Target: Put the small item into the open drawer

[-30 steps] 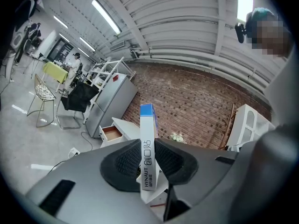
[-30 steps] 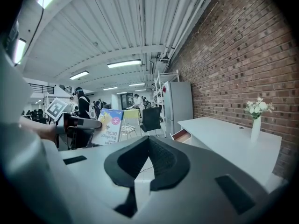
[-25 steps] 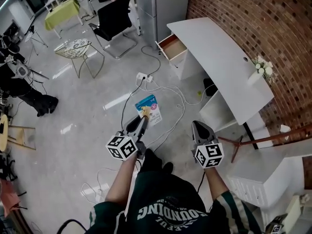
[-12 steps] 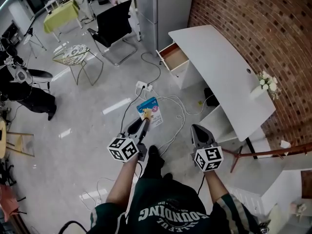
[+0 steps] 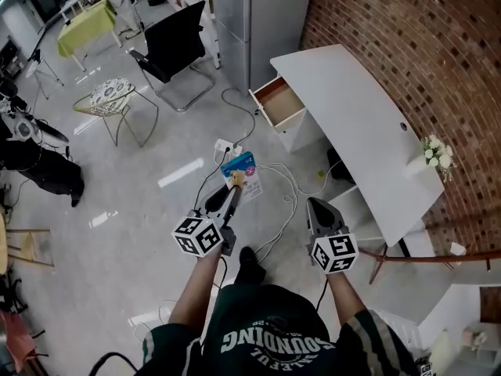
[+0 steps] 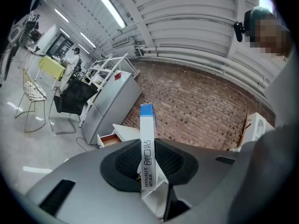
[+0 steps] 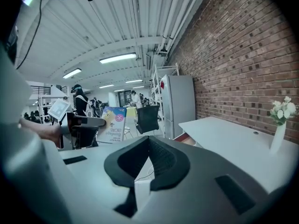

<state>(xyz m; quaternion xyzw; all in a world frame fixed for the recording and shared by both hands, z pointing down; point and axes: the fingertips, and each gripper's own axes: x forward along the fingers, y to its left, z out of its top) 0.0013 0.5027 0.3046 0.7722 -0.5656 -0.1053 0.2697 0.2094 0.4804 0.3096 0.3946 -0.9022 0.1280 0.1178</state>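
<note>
My left gripper (image 5: pixel 229 188) is shut on a small blue-and-white box (image 5: pixel 240 171), held out over the floor; the same box (image 6: pixel 147 148) stands edge-on between the jaws in the left gripper view. The open drawer (image 5: pixel 279 101), with a wooden inside, juts from the near end of the white desk (image 5: pixel 360 124) ahead, and also shows as a drawer (image 6: pixel 109 138) low in the left gripper view. My right gripper (image 5: pixel 315 207) is shut with nothing in it, level with the left one and to its right. In the right gripper view the box (image 7: pixel 112 124) appears at the left.
Cables and a power strip (image 5: pixel 225 146) lie on the floor between me and the drawer. A black chair (image 5: pixel 174 41) and a wire chair (image 5: pixel 109 99) stand at the back left, a grey cabinet (image 5: pixel 258 10) behind the drawer. A vase of flowers (image 5: pixel 430 160) sits on the desk by the brick wall.
I have stepped forward: the desk and drawer have drawn nearer and shifted right in the head view. Both grippers keep their pose, and the box stays in the left one.
</note>
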